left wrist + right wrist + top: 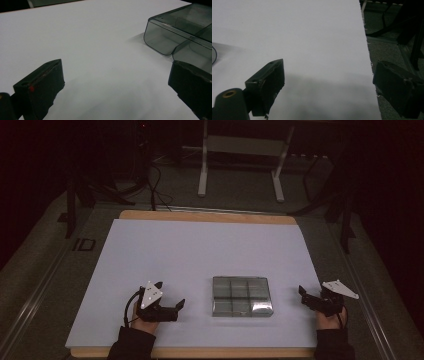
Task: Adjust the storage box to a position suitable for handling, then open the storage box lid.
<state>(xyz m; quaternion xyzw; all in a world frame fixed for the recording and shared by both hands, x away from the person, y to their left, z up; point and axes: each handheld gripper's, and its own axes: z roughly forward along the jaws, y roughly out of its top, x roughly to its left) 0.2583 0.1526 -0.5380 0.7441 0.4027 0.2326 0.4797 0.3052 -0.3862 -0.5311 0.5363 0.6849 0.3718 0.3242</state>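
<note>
From above, on the high view, a shallow clear smoky-grey plastic organiser box with six compartments [242,296] is seen lying flat on the white sheet-covered wooden table [200,245], toward the near edge and right of centre. It is flanked by the left gripper [176,307], just beside its left side, and by the right gripper [303,295], set farther off near the sheet's right edge. Both are held low over the sheet, nothing carried.

Over on the left gripper view, the jaws are spread wide and nothing is held between them; the box's rounded corner [175,32] is seen ahead, close to one jaw (contact cannot be judged). The box is judged light, rigid and rather slippery, its thin walls likely to scratch or crack if squeezed hard; a hold across an outer wall or a divider rim is suggested, since the whole body looks too wide for one gripper.

Finally, on the right gripper view, the jaws are likewise parted wide over bare sheet [299,37], with the table edge and dark floor beyond, nothing gripped.
</note>
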